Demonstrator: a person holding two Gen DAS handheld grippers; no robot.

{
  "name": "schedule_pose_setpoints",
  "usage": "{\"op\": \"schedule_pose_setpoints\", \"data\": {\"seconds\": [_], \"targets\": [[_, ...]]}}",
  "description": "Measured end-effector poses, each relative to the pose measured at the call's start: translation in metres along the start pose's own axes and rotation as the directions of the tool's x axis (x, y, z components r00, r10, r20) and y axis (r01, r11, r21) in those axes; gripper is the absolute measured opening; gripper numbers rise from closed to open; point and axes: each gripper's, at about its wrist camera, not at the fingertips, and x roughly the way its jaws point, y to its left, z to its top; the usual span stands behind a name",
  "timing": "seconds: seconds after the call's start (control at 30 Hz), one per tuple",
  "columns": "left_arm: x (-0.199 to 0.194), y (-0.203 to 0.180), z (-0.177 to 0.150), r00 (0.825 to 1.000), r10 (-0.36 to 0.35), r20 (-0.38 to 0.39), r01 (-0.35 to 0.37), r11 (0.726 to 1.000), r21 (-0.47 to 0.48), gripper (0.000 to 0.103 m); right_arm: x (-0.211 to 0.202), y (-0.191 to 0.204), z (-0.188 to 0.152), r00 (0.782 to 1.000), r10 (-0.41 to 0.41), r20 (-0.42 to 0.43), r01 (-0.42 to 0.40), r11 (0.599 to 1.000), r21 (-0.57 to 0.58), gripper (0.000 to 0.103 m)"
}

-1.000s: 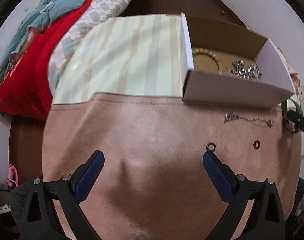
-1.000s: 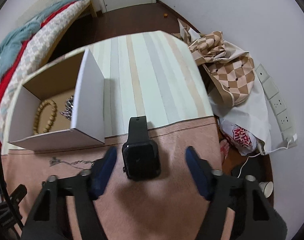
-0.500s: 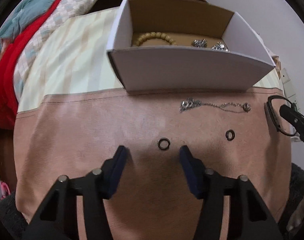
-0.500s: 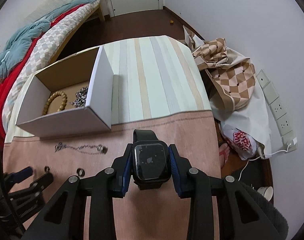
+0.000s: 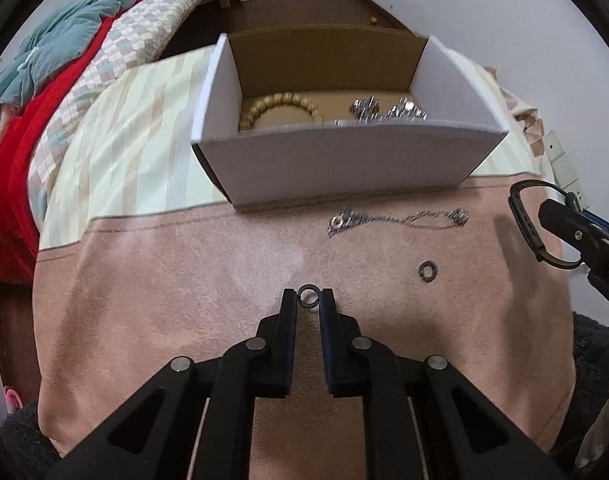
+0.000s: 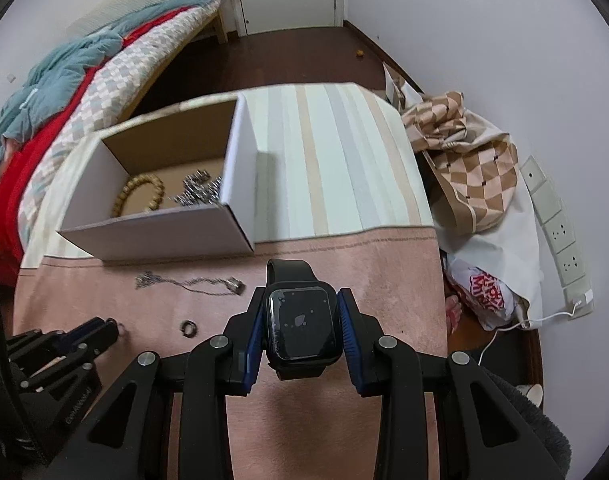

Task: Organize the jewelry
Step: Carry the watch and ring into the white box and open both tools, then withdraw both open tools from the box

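Metal ring (image 5: 308, 296) on the pink mat (image 5: 164, 300), tiny, hard, slippery: we pinch its rim in the left gripper (image 5: 308, 300). Right gripper (image 6: 300, 320) clamps the rigid smartwatch (image 6: 302, 320) case sides, just short of the box (image 6: 160, 234).

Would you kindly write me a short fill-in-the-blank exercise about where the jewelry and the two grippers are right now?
1. The left gripper is shut on a small dark ____.
2. The right gripper is shut on a black ____.
3. The wooden bead bracelet lies inside the white ____.
4. The silver chain lies on the pink cloth, ____ the box.

Missing words: ring; watch; box; outside
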Motion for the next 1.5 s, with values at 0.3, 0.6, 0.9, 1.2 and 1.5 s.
{"op": "schedule_pose_setpoints", "data": {"seconds": [0.3,0.6,0.9,1.2,1.5], "targets": [[-0.063,0.011,0.046,0.99,-0.083,0.112,0.086,0.996,-0.021,0.008,-0.045,0.011,0.033,0.991,0.122,0.059,-0.124,0.992,0.02,0.036],[-0.043,0.045,0.123,0.993,-0.092,0.077,0.097,0.993,-0.064,0.009,-0.008,0.047,0.097,0.966,0.25,-0.063,-0.253,0.966,-0.045,0.036],[-0.032,0.058,0.143,0.995,-0.099,0.016,0.1,0.989,-0.113,0.034,0.035,0.057,0.115,0.915,0.311,-0.256,-0.324,0.946,-0.007,0.056],[-0.057,0.067,0.14,0.995,-0.043,0.086,0.053,0.992,-0.116,0.074,0.003,0.04,0.121,0.943,0.282,-0.175,-0.286,0.958,0.004,0.059],[-0.069,0.067,0.111,0.989,0.09,0.118,-0.078,0.992,-0.098,0.102,-0.017,0.043,0.1,0.994,0.002,-0.106,-0.011,0.996,-0.088,0.101]]}}
